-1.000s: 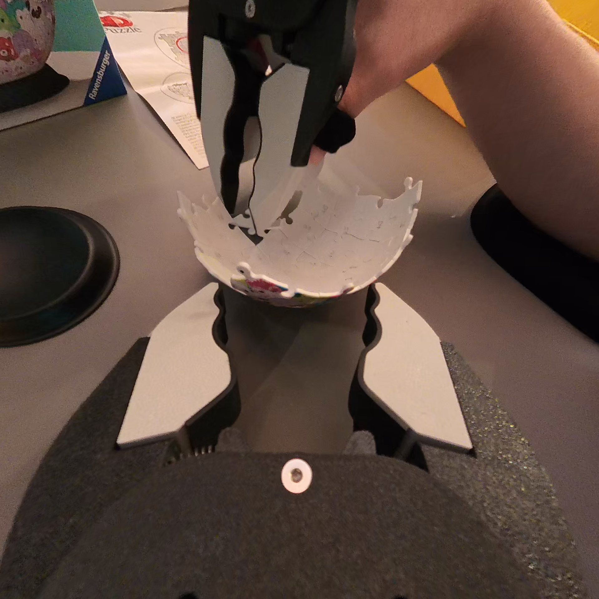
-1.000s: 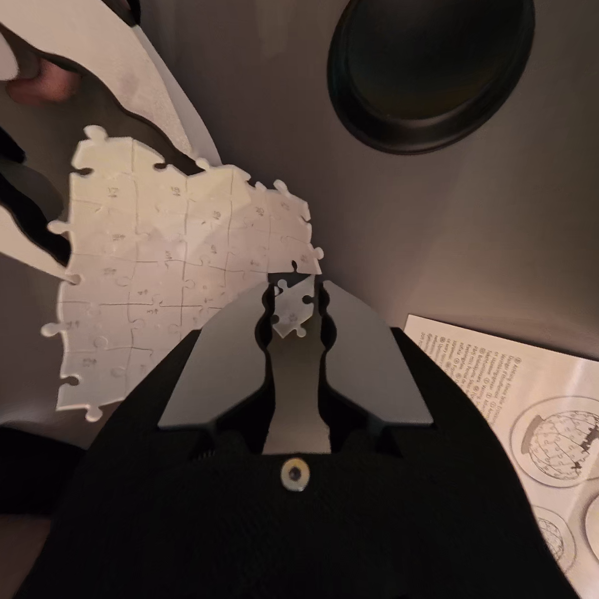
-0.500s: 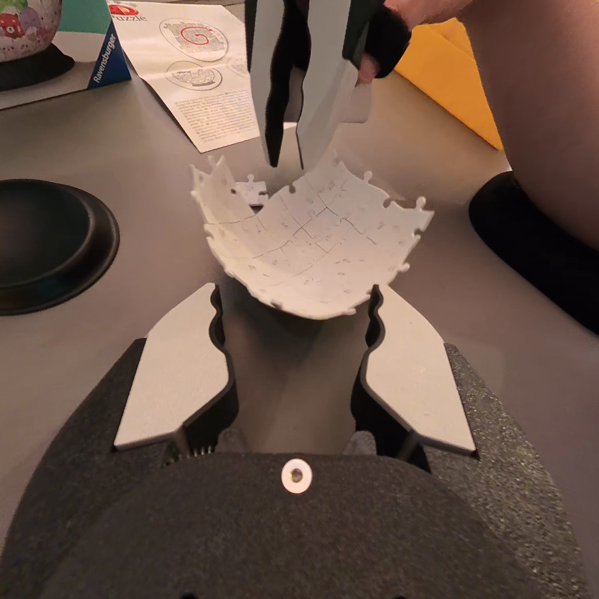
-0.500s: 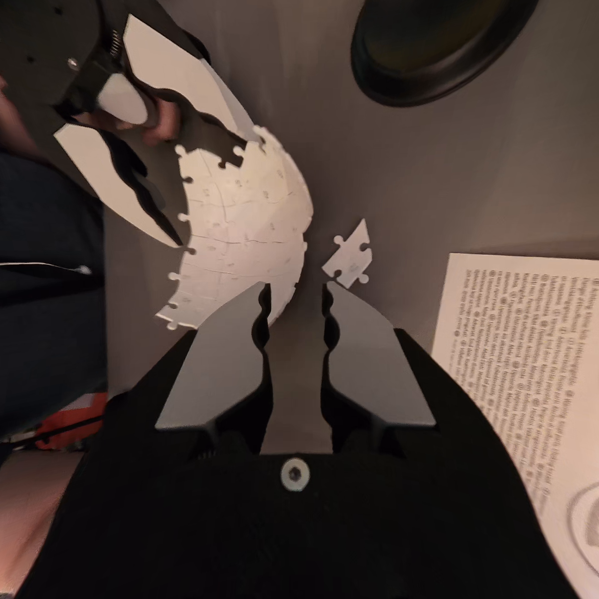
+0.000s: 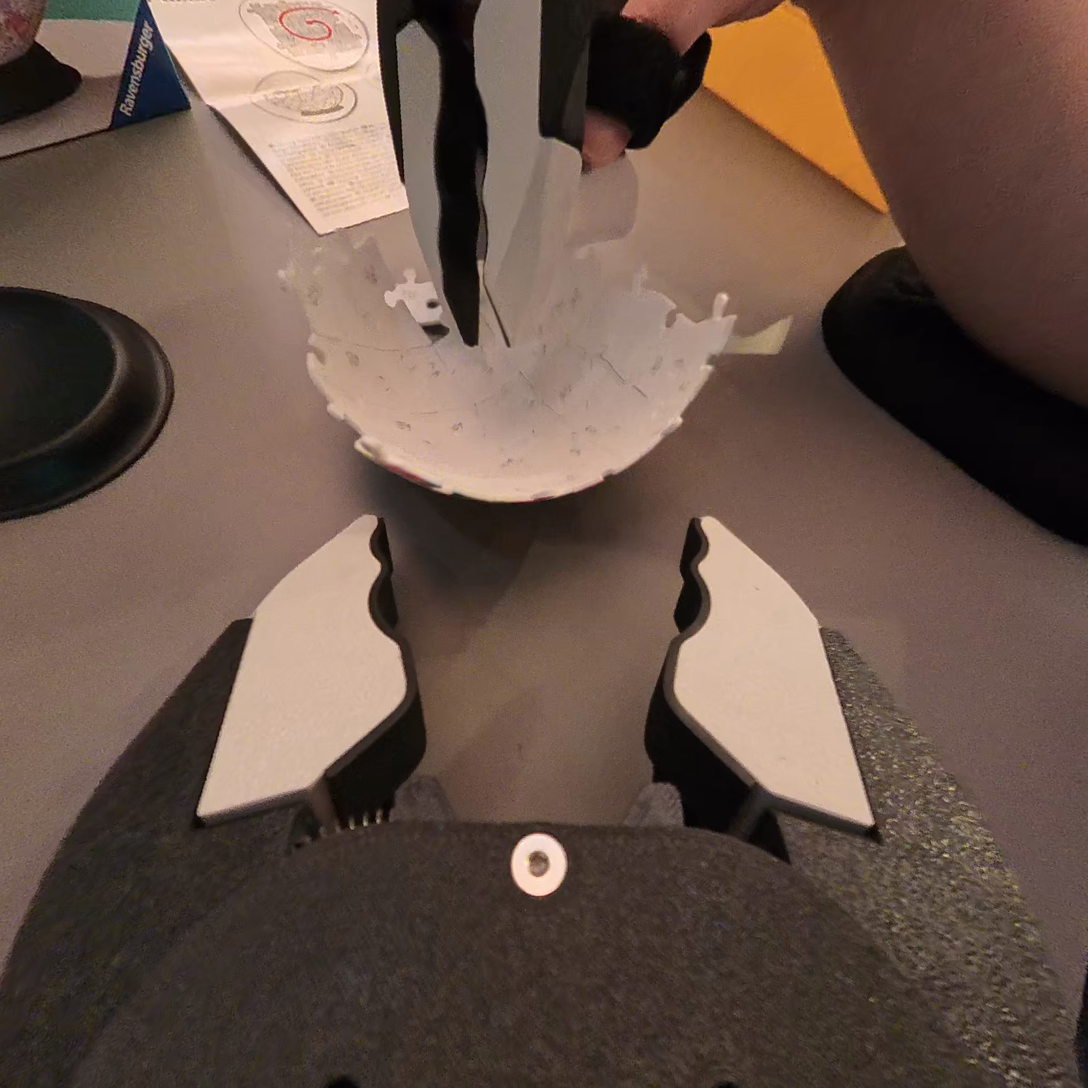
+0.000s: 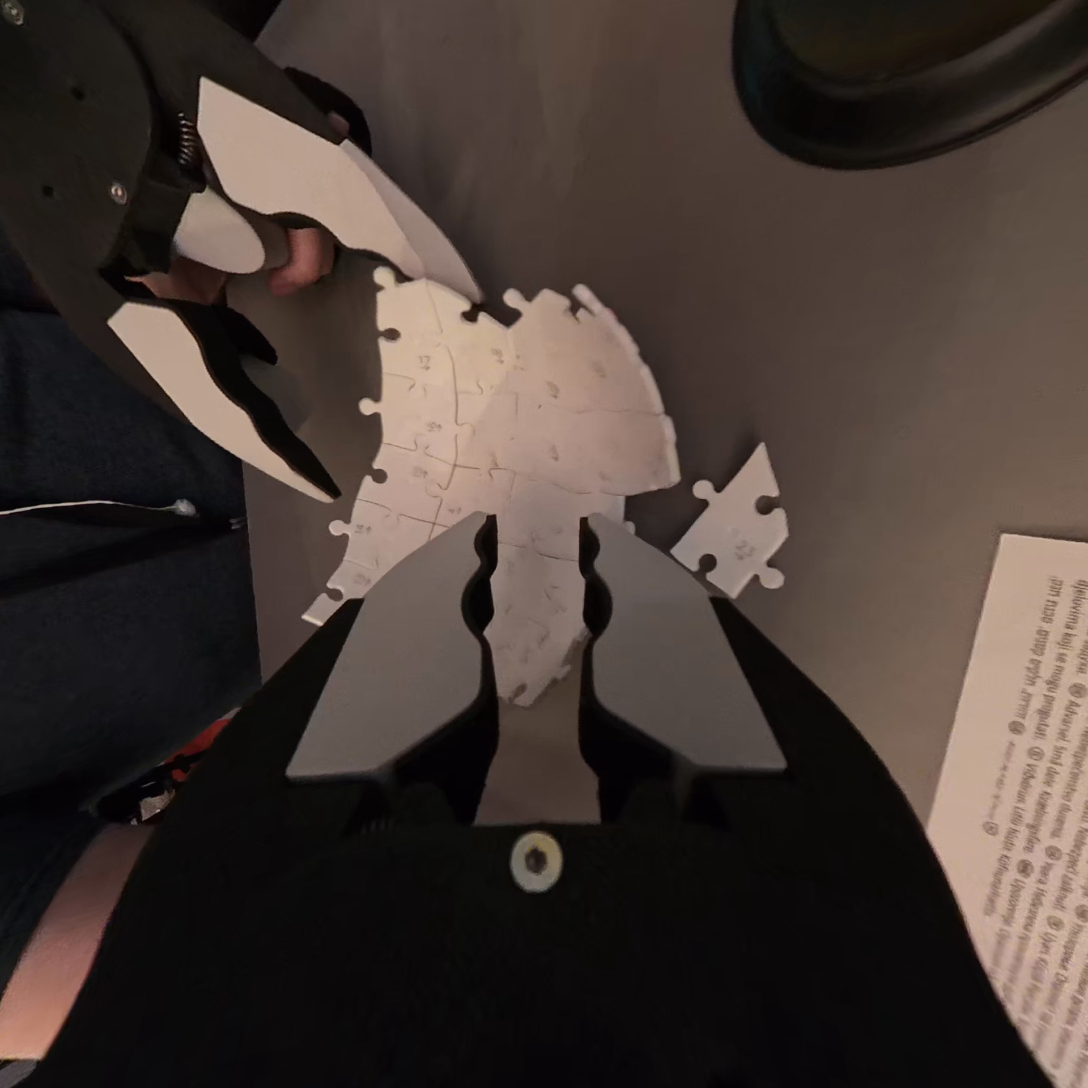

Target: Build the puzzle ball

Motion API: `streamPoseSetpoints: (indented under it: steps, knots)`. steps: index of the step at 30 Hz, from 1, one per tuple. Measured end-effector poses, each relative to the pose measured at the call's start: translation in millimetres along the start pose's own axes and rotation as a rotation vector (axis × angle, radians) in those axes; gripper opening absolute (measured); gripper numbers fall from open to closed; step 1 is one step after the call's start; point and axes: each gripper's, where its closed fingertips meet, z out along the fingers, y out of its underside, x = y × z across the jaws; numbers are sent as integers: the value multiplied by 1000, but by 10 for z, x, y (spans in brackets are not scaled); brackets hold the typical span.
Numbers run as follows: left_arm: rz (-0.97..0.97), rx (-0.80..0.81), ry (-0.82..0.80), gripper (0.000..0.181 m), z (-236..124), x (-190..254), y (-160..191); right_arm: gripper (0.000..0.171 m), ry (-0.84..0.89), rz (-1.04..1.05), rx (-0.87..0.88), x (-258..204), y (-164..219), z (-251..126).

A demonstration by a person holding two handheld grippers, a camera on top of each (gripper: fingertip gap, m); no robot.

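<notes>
The partly built puzzle ball [image 5: 512, 424] is a white bowl of joined pieces, open side up, on the grey table. My left gripper [image 5: 536, 527] is open and empty just short of its near side. It also shows in the right wrist view [image 6: 406, 394], its fingers spread at the bowl's edge. My right gripper [image 6: 537, 521] hangs over the bowl [image 6: 530, 424] with its fingers narrowly parted and nothing between them. In the left wrist view its tips [image 5: 488, 338] point down at the bowl's far rim. One loose white piece [image 6: 736, 530] lies on the table beside the bowl [image 5: 415, 300].
A black round stand [image 5: 59, 400] sits left of the bowl [image 6: 912, 76]. An instruction sheet [image 5: 306, 106] and a puzzle box [image 5: 141, 76] lie behind it. A person's forearm [image 5: 971, 176] and a black pad [image 5: 942, 382] are at the right. A yellow object [image 5: 783, 106] lies beyond. The gap from one gripper's tips to the other's is roughly 8 cm. The loose white piece [image 6: 736, 530] is about 4 cm from my right fingertips and 11 cm from my left.
The right gripper held the loose piece at the bowl's rim, then the piece ended up on the table. The gripper lifted and has come back down over the bowl. The bowl shifted.
</notes>
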Motion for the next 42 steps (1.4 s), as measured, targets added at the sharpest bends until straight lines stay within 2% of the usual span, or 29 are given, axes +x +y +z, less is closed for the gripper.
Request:
streamPoseSetpoints:
  steps: [10, 15, 19, 24, 30, 36, 39, 42]
  knots:
    - [8, -19, 6, 93, -121, 109, 141, 22, 54, -71, -5, -215, -104, 77]
    - [-1, -42, -9, 92, -115, 95, 176, 22, 237, -168, 125, -151, -208, -334]
    - [-22, -21, -9, 91, -171, 61, 171, 20, 433, -206, 251, 122, -257, -755]
    - [-74, 27, 32, 91, -216, 36, 84, 26, 521, -174, 154, 433, -58, -519]
    - [-51, 33, 40, 92, -173, -7, -16, 27, 530, -208, 144, 512, 18, -324]
    - [-87, 58, 69, 92, -160, 9, -21, 35, 432, -286, 143, 519, -15, -214]
    - [-82, 53, 70, 92, -132, 10, -16, 34, 417, -315, 115, 531, -6, -164]
    - [-71, 43, 61, 92, -120, 10, -4, 22, 429, -328, 89, 536, 21, -170]
